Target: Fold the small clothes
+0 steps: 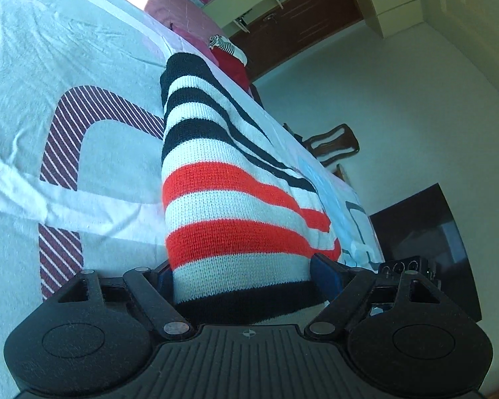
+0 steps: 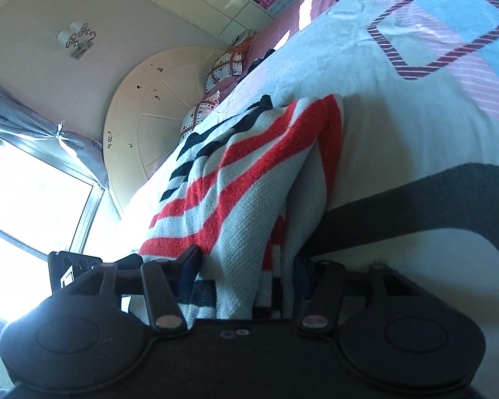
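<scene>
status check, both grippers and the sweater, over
Left gripper open around sweater hem. Right gripper astride a bunched fold, grip unclear. Sweater on bed, nothing blocking.

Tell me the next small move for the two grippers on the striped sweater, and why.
Probably close both grippers on the hem. The striped sweater lies on the bed sheet with its edge between the fingers of the left gripper and the right gripper, but neither clearly pinches it, so gripping comes before lifting for a fold.

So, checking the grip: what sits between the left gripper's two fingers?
The striped knit sweater, its black hem edge, fills the gap of the left gripper, seen in the left wrist view.
</scene>
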The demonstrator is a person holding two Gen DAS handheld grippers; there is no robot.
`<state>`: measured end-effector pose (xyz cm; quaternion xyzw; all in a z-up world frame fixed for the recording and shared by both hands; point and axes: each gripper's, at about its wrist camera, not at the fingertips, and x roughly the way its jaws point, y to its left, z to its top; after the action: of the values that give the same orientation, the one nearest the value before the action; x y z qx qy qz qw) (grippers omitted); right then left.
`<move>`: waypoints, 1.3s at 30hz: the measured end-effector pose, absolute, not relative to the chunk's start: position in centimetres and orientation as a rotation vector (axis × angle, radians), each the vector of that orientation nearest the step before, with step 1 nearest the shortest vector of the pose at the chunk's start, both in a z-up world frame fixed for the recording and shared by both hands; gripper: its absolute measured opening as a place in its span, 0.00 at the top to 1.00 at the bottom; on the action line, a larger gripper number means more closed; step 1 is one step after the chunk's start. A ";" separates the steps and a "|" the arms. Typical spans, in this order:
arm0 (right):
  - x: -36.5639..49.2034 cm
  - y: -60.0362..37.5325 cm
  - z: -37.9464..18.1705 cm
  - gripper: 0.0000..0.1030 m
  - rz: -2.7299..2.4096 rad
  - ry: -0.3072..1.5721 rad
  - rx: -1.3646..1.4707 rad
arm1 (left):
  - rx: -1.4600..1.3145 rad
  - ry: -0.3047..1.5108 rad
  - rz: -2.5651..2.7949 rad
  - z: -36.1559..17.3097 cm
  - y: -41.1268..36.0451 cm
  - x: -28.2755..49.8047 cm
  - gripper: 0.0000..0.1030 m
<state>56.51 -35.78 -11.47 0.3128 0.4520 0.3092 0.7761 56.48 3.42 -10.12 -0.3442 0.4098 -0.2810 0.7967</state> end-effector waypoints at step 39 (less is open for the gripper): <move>53.1 -2.5 -9.2 0.65 0.890 1.011 0.515 | -0.860 0.672 -0.274 -10.5 36.0 42.8 0.55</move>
<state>53.11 -2.46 -9.20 0.2358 0.4628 0.4074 0.7511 42.77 35.98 -10.48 -0.4078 0.3187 -0.1300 0.8457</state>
